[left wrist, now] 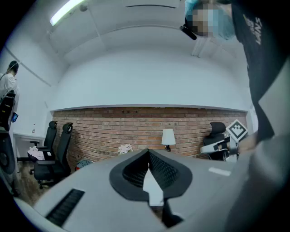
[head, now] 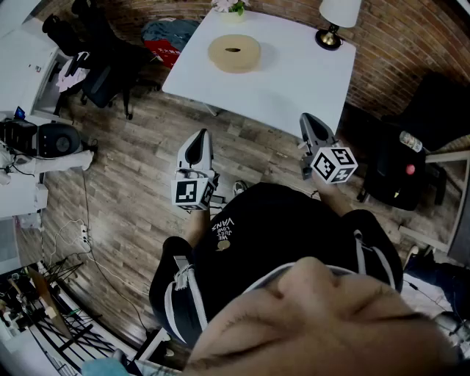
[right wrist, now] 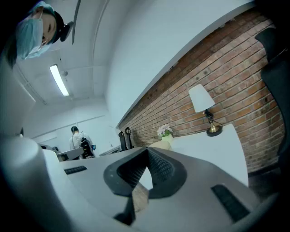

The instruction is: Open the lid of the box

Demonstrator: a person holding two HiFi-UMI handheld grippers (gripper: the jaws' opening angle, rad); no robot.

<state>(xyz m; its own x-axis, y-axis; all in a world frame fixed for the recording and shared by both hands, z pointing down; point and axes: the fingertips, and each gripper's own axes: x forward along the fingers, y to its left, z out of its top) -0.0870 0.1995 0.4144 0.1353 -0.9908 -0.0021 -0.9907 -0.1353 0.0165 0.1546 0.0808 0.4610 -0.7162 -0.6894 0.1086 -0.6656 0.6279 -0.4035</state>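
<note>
While left gripper point(head: 197, 143) and right gripper point(head: 311, 128) hover above floor, short of white table point(head: 294, 73), both jaw pairs together, nothing clamped. Round tan box point(head: 233, 53) on table, well ahead of both, lid on.

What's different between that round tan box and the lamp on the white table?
The box is low, flat and tan, with a dark slot in its top; the lamp is taller, with a white shade above a dark, brassy base. The box sits nearer the table's middle; the lamp stands at a corner. Both rest on the white table.
</note>
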